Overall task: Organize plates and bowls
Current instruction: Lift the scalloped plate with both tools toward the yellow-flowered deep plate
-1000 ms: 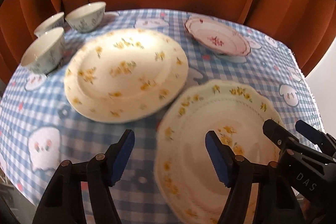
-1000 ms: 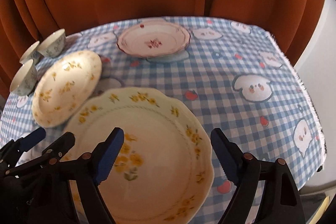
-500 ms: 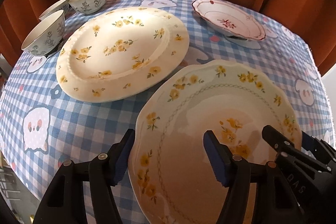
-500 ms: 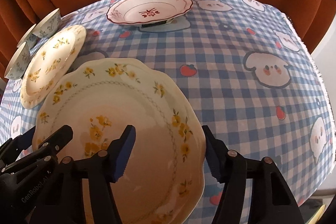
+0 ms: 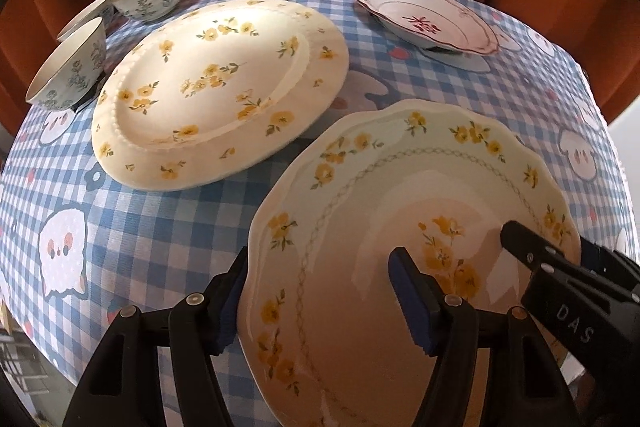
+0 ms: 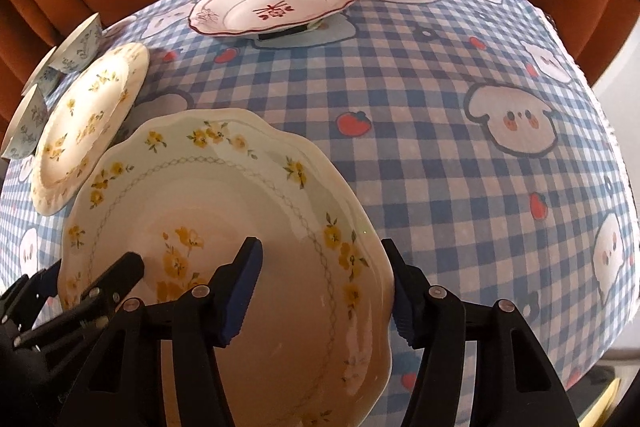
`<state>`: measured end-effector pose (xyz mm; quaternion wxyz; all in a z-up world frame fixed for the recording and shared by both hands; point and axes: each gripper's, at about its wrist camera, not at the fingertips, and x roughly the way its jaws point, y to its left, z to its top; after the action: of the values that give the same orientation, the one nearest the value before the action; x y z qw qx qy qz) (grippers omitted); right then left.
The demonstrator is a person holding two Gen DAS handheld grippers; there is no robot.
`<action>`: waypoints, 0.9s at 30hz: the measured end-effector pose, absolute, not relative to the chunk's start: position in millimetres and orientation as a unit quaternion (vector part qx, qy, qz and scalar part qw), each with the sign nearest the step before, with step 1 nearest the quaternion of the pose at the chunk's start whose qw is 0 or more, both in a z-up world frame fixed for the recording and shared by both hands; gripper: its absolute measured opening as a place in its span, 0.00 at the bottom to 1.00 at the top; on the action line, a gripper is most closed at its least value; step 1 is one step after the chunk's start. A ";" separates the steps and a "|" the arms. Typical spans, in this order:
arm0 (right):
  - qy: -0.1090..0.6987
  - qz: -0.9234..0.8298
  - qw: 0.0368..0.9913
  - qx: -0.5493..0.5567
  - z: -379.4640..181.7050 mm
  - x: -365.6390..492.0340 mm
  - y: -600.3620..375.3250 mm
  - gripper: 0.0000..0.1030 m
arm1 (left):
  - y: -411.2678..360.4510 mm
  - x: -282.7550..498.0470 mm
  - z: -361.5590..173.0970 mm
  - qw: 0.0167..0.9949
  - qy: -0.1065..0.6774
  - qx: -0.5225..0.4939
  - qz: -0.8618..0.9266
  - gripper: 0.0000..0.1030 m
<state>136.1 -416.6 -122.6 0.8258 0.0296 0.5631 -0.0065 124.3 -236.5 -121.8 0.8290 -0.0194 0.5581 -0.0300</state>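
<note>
Scalloped plate (image 5: pixel 400 211) | flat, face up | round | both rims straddled

The only readable text was "DAS", in pale capitals on the black body of the right gripper (image 5: pixel 576 259) where it entered the left wrist view at lower right. The letters ran slantwise along the housing and may have been part of a longer word cut off by the frame edge. In the right wrist view no lettering could be made out, and none showed on the tablecloth (image 6: pixel 420 131).
</note>
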 end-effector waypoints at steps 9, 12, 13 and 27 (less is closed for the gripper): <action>0.550 -0.033 0.834 0.032 -105.2 116.2 -396.3 0.60 | -211.5 113.3 -112.2 0.829 0.556 -0.010 -0.067 0.66; 0.545 -0.046 0.837 0.035 -96.4 107.8 -382.9 0.60 | -198.1 109.7 -105.0 0.832 0.549 -0.005 -0.080 0.66; 0.543 -0.050 0.838 0.036 -94.1 105.2 -378.9 0.60 | -191.2 107.8 -102.5 0.833 0.547 -0.003 -0.085 0.66; 0.523 -0.072 0.848 0.057 -72.1 81.5 -289.2 0.60 | -102.3 107.0 -78.5 0.848 0.520 0.013 -0.103 0.66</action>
<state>81.5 -289.2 -72.1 0.8475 0.0571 0.5227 -0.0725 107.0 -102.3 -78.5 0.8480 0.0129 0.5199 -0.1027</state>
